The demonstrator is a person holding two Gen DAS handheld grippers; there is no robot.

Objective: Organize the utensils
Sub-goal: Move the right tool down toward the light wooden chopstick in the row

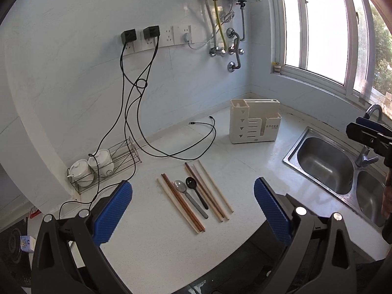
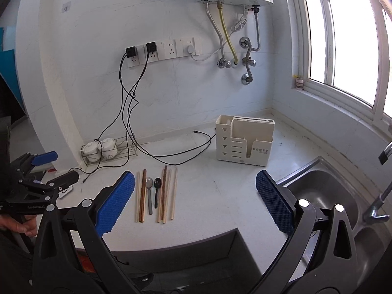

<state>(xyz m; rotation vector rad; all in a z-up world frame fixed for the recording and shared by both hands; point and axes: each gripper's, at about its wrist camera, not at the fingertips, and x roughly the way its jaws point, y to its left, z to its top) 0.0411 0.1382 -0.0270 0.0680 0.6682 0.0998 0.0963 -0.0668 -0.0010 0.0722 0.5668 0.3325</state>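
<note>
Hovering wide apart and empty above the counter [image 1: 159,252], the left gripper [image 1: 193,210] and right gripper [image 2: 196,201] both face the chopsticks [image 1: 208,191] and two spoons [image 1: 189,197], lying short of the cream utensil holder [image 1: 254,122], left of the sink [image 1: 325,164].

Daylit kitchen, sharp centre, heavy fisheye warp.

Strong daylight through the window [image 1: 318,24] at right, panes blown out to white in both views. Wall [image 2: 98,73] and counter [image 1: 171,245] evenly lit, bluish cast, shadows soft and faint. Mild glare on the sink [image 1: 325,164] metal. Straight lines bow hard near the edges; corners go dark with vignette. No motion blur; the chopsticks [image 2: 142,196] read crisp.
</note>
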